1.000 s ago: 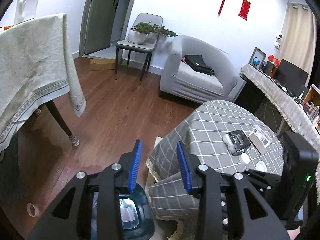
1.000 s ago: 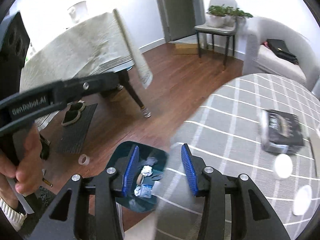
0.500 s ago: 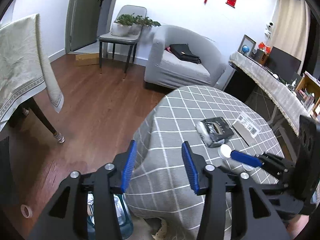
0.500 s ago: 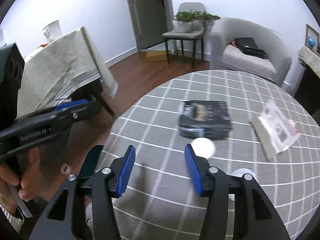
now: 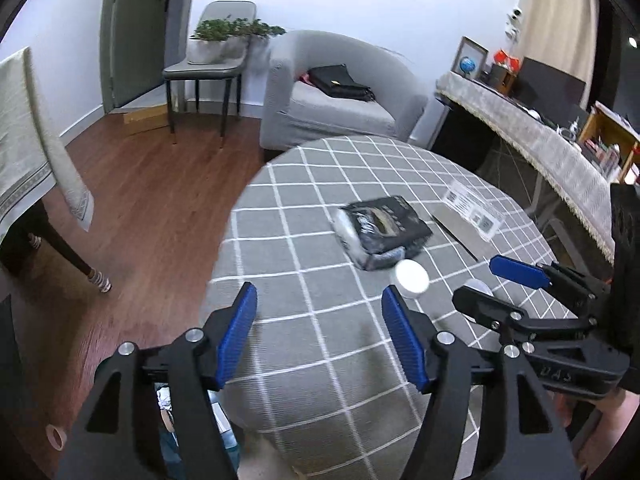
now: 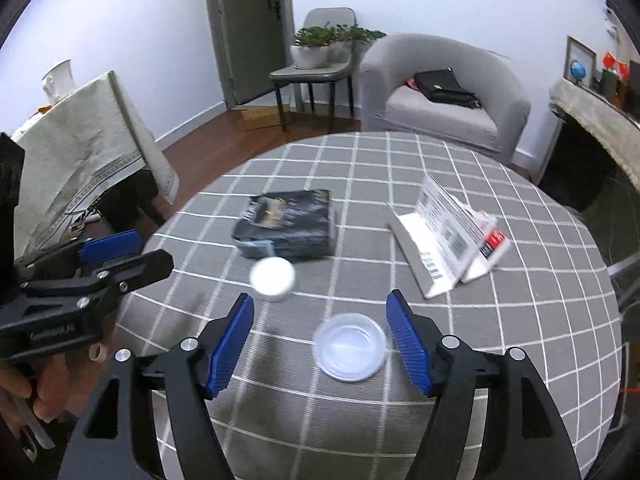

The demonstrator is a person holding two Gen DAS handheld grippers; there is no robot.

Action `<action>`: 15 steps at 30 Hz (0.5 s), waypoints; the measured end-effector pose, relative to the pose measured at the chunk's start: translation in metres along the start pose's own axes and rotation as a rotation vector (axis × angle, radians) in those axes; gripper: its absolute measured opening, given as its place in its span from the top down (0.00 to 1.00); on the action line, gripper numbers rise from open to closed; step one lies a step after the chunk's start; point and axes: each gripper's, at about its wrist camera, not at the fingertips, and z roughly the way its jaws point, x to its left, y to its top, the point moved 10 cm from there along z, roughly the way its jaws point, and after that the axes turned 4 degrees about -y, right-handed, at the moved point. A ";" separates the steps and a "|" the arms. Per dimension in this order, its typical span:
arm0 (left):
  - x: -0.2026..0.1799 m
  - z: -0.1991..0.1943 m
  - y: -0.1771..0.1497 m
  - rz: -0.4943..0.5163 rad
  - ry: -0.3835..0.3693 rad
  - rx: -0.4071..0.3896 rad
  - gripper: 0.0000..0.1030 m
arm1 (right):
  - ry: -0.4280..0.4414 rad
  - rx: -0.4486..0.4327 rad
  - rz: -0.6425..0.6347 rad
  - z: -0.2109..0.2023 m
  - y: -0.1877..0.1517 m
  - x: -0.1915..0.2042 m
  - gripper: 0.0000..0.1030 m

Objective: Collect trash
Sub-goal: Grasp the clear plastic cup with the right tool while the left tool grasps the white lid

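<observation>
Both grippers have swung from the floor bin onto the table. The left gripper [image 5: 318,336] (jaws just widened, nothing between) nears the white cup [image 6: 273,279]; the right gripper [image 6: 320,340], likewise released, straddles the clear lid [image 6: 351,347] mid-table, the likely next pick.

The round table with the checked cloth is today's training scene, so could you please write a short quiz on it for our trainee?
1. True or false: the right tool grips the clear plastic lid.
2. Which lies nearest the small white tub? A the black packet, B the white folded carton, C the grey armchair.
3. What do both tools hold?

Key: 1 false, its jaws have just been opening, the lid lying between them ungripped. 2 A. 3 Nothing.
</observation>
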 end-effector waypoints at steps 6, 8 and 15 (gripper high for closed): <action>-0.021 0.013 -0.006 0.040 -0.022 0.022 0.33 | -0.016 0.042 -0.020 0.010 -0.013 -0.009 0.39; -0.028 0.017 -0.008 0.056 -0.022 0.028 0.33 | -0.012 0.055 -0.020 0.011 -0.016 -0.010 0.43; -0.050 0.029 -0.010 0.090 -0.028 0.054 0.36 | -0.029 0.060 -0.033 0.008 -0.019 -0.020 0.60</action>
